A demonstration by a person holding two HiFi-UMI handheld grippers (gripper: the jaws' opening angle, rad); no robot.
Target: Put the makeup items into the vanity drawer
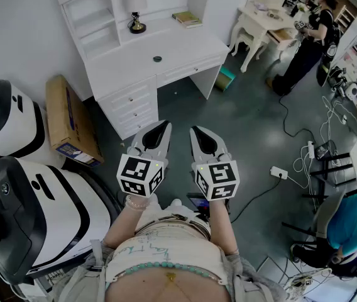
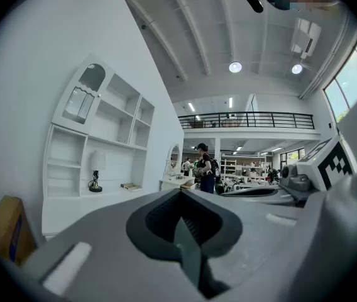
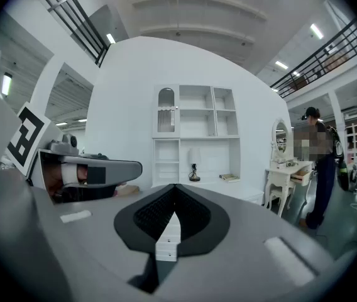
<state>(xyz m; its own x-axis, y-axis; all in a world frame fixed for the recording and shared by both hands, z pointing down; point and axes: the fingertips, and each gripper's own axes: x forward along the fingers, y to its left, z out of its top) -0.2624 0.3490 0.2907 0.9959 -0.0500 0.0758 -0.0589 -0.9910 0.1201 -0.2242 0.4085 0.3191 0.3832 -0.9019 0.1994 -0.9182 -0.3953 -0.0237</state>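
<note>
Left gripper (image 1: pixel 164 126) and right gripper (image 1: pixel 195 131) point forward, closed.

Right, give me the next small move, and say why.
Probably step forward to the white desk. The left gripper and the right gripper are both shut on nothing and hang over the floor, short of the desk, where a small dark item lies on top.

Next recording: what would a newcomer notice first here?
The left hand-held gripper and right hand-held gripper, both shut and empty, sit side by side at centre of the head view. Ahead stands a white desk with a small lamp on it; a cardboard box sits left of it.
</note>
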